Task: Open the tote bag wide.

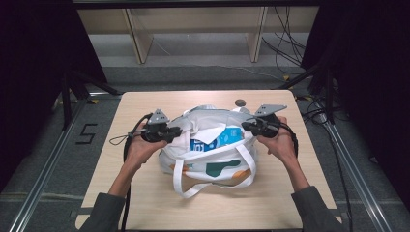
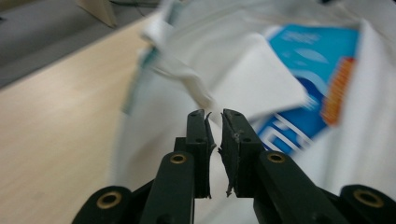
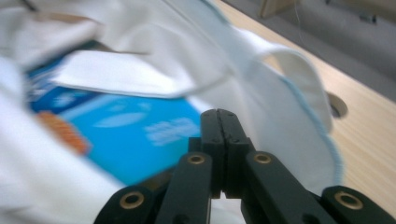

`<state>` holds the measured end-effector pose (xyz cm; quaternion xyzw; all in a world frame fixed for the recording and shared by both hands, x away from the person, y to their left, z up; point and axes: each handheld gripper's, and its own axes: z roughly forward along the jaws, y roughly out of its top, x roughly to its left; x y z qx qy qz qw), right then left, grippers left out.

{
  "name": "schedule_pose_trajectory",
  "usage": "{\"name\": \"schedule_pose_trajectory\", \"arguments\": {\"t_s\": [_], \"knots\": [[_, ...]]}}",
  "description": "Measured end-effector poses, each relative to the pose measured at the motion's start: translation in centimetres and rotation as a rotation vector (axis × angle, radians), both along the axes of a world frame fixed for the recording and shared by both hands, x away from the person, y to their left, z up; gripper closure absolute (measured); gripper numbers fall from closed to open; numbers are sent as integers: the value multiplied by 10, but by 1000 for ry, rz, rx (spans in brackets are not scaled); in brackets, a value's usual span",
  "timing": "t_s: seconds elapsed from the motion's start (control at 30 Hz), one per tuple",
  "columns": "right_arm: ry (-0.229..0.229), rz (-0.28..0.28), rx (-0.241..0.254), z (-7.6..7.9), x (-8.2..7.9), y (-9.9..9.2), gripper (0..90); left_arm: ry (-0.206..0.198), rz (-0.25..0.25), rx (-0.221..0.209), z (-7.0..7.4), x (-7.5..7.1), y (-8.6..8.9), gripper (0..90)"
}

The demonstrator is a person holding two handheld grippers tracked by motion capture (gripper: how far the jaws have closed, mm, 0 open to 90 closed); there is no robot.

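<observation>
A white tote bag (image 1: 212, 166) with green and orange print lies in the middle of the table, its mouth gaping toward the far side. Inside it a blue package (image 1: 218, 139) shows under a white flap. My left gripper (image 1: 178, 130) is at the bag's left rim. In the left gripper view its jaws (image 2: 214, 113) stand a sliver apart, and a hem of the bag (image 2: 187, 77) runs into their tips. My right gripper (image 1: 244, 126) is at the right rim, its jaws (image 3: 220, 112) pressed flat together over the blue package (image 3: 135, 135), with nothing visible between them.
The light wooden table (image 1: 145, 203) has a round hole (image 1: 240, 102) just behind the bag. The bag's two white handles (image 1: 193, 187) loop toward the near edge. Cables trail off both sides, and shelving legs stand on the floor beyond.
</observation>
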<state>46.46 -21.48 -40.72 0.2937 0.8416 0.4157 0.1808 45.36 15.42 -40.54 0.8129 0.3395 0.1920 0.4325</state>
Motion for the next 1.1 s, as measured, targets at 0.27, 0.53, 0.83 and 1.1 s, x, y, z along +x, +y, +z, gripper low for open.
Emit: {"name": "schedule_pose_trajectory", "arguments": {"t_s": [0.27,0.53,0.83,1.1], "knots": [[-86,120,-83,-5,-51,12,900,37,105,-18,-25,27,10,818],[98,139,-198,-42,-74,-5,900,61,120,42,-36,41,7,891],[89,143,-191,-42,-77,-4,900,108,129,55,-36,41,9,865],[-80,100,-39,2,-56,-5,900,74,12,90,-25,5,-2,804]]}}
